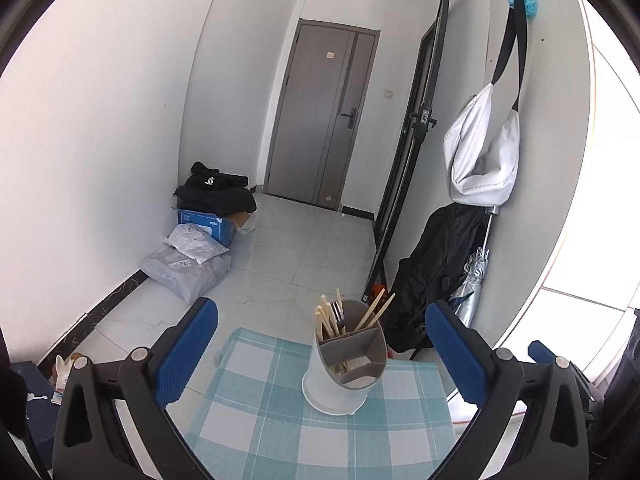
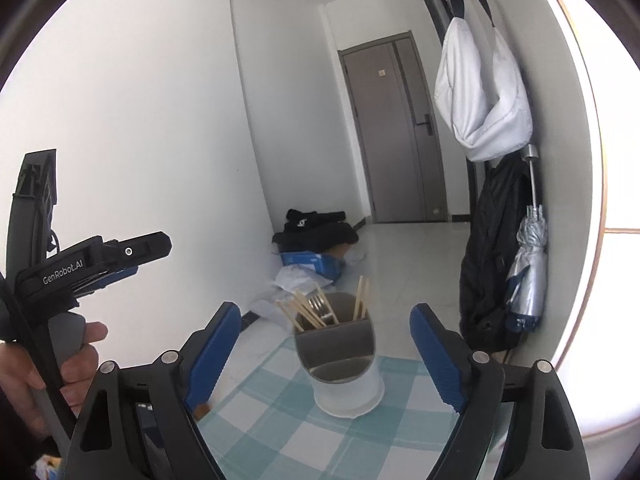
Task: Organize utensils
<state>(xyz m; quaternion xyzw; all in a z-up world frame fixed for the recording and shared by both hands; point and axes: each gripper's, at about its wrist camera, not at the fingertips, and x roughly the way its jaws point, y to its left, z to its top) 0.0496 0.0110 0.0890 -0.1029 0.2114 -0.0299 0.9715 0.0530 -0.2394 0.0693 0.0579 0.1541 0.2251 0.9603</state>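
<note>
Chopsticks (image 1: 326, 318) + fork sit in divided utensil holder (image 1: 344, 364), lower centre. L gripper (image 1: 320, 344) & R gripper (image 2: 324, 352) both wide open, empty. Probably done; back out w/o knocking holder.

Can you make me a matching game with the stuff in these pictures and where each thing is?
Things:
1. chopsticks
2. white bag
3. black clothes
4. utensil holder

Places:
A. hanging on the wall
B. on the checked tablecloth
C. standing in the holder
D. piled on a blue box on the floor

Pairs: 1-C, 2-A, 3-D, 4-B
</note>
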